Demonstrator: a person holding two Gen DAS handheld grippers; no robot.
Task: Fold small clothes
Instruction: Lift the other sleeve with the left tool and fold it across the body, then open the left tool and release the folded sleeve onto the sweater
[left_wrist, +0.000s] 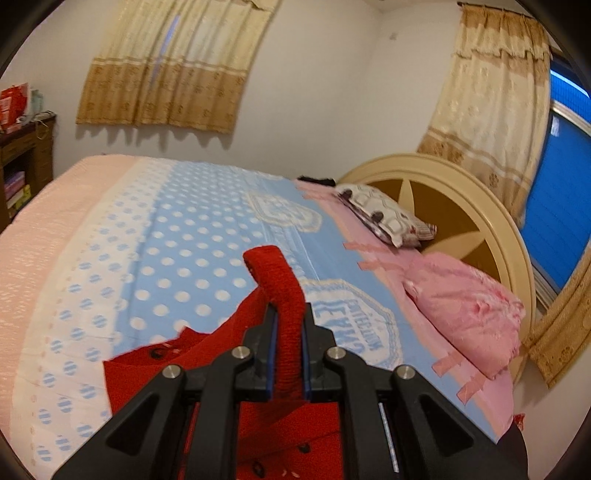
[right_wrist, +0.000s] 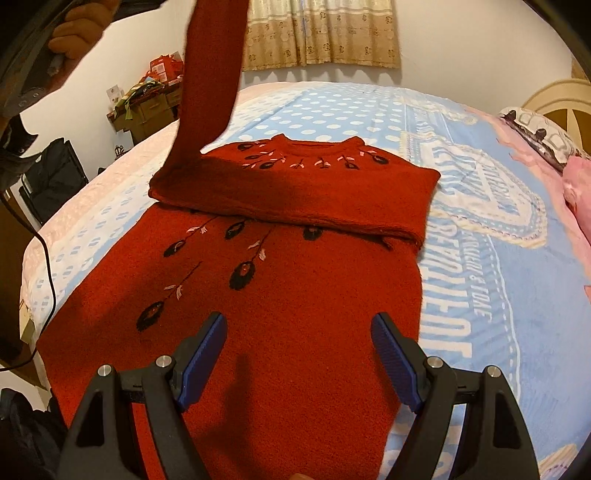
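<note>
Right gripper (right_wrist: 299, 354) of mine is hovering wide open above red knitted flower-embroidered sweater (right_wrist: 280, 295) on blue polka-dot bed (right_wrist: 480, 258); left gripper (left_wrist: 289, 354) is pinching its lifted sleeve (left_wrist: 280, 288).

Your left gripper (left_wrist: 288, 328) has its jaws clamped on the red sleeve (left_wrist: 280, 295); your right gripper (right_wrist: 299, 354) hangs with jaws spread wide, gripping nothing.

Two close wrist views along the tools, sharing the bed (left_wrist: 207, 236).
</note>
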